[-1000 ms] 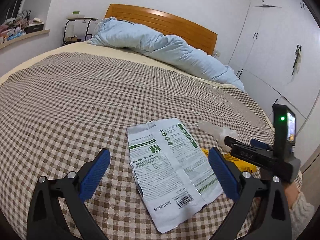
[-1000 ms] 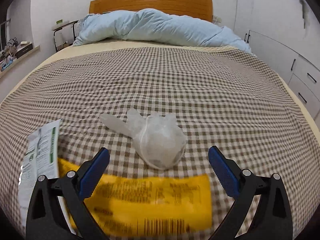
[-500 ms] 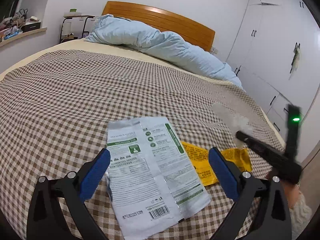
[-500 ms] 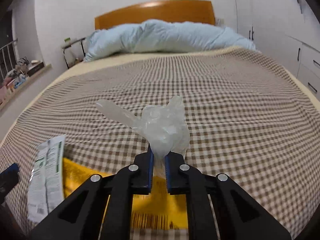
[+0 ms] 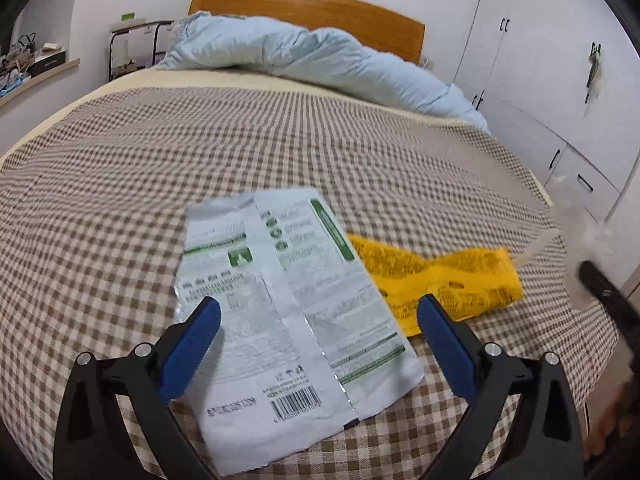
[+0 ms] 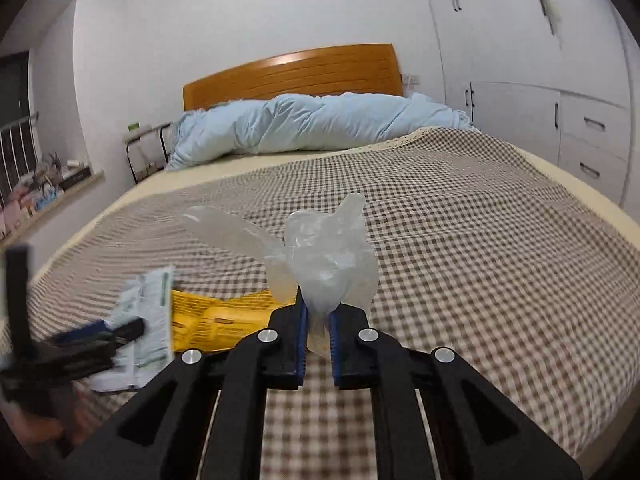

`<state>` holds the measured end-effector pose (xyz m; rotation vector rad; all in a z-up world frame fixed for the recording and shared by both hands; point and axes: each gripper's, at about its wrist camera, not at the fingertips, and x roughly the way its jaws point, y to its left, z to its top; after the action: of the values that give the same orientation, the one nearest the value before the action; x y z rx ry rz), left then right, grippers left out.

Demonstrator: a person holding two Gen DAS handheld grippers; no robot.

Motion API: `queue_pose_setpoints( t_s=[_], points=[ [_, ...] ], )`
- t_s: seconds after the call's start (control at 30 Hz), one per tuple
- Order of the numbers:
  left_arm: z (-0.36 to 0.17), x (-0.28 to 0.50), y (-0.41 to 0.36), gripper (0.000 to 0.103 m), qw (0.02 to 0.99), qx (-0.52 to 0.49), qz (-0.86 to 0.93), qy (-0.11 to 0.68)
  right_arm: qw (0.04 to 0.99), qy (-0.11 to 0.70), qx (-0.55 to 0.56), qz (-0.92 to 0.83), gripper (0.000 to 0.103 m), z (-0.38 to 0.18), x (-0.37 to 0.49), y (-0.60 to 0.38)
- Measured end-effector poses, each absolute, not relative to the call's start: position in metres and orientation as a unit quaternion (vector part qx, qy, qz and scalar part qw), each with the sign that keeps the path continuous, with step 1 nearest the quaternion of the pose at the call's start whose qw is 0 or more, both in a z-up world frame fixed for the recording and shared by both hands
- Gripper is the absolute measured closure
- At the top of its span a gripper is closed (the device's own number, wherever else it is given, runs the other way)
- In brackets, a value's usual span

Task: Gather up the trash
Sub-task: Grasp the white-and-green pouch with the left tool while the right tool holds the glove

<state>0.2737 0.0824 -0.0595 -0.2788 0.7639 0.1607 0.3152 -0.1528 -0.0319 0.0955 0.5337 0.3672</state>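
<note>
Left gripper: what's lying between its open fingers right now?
The white-and-green wrapper, flat on the checked bedspread, lies within the open left gripper; the left wrist view shows it.

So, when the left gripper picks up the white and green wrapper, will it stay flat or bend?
The white wrapper probably bends: it looks thin and creased. Probably very light, likely empty. Its glossy surface may slip between the pads of the open left gripper.

The right gripper (image 6: 318, 322), wide open a second ago, now pinches the clear plastic glove (image 6: 328, 256) and holds it off the checked bedspread (image 6: 480, 240). The left gripper (image 5: 318, 320) now hovers closer over the white wrapper (image 5: 288, 312); the yellow wrapper (image 5: 440, 280) at 3 o'clock lies uncovered.
</note>
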Motion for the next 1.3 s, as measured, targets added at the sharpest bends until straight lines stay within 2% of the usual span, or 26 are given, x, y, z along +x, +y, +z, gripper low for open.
queue_pose_setpoints(
  t_s=[0.17, 0.37, 0.57, 0.7, 1.3],
  points=[
    [-0.064, 0.28, 0.08, 0.008, 0.909, -0.112, 0.111, 0.385, 0.951, 0.25, 0.074, 0.163, 0.094, -0.03, 0.292, -0.157],
    [-0.073, 0.282, 0.094, 0.008, 0.894, -0.16, 0.118, 0.402, 0.944, 0.279, 0.082, 0.157, 0.094, -0.054, 0.295, -0.162],
    [-0.082, 0.286, 0.077, 0.007, 0.895, -0.092, 0.139, 0.413, 0.938, 0.295, 0.088, 0.161, 0.094, -0.063, 0.303, -0.159],
    [-0.082, 0.284, 0.077, 0.007, 0.894, -0.099, 0.137, 0.414, 0.936, 0.302, 0.082, 0.162, 0.094, -0.069, 0.305, -0.155],
    [-0.084, 0.275, 0.058, 0.008, 0.895, -0.094, 0.106, 0.422, 0.947, 0.265, 0.117, 0.141, 0.094, -0.056, 0.325, -0.172]
  ],
)
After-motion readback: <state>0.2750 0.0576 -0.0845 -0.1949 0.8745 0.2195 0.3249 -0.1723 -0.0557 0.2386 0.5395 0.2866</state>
